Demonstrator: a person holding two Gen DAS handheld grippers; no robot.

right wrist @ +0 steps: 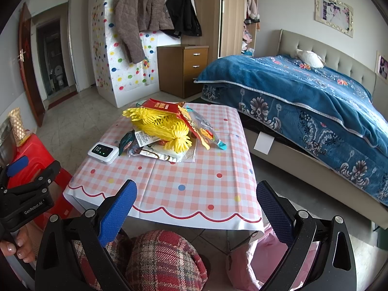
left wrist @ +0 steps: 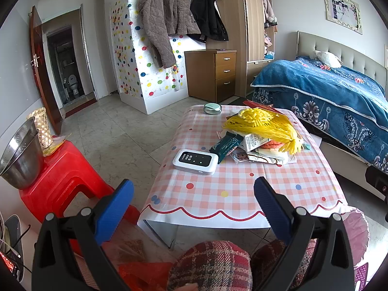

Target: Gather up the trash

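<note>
Left wrist view, low tabletop [left wrist: 242, 189] in pink checked cloth, blue-quilted bed [left wrist: 339, 92] beside, red plastic stool [left wrist: 65, 169] left, heap of yellow netting and wrappers [left wrist: 262, 133] far-centre, well beyond both grippers' released, empty blue-padded fingers [left wrist: 114, 208].

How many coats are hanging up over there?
2: a brown quilted jacket on the dotted wall panel and a black coat just right of it, by the wardrobe. More clothes may hide inside the wardrobe.
</note>
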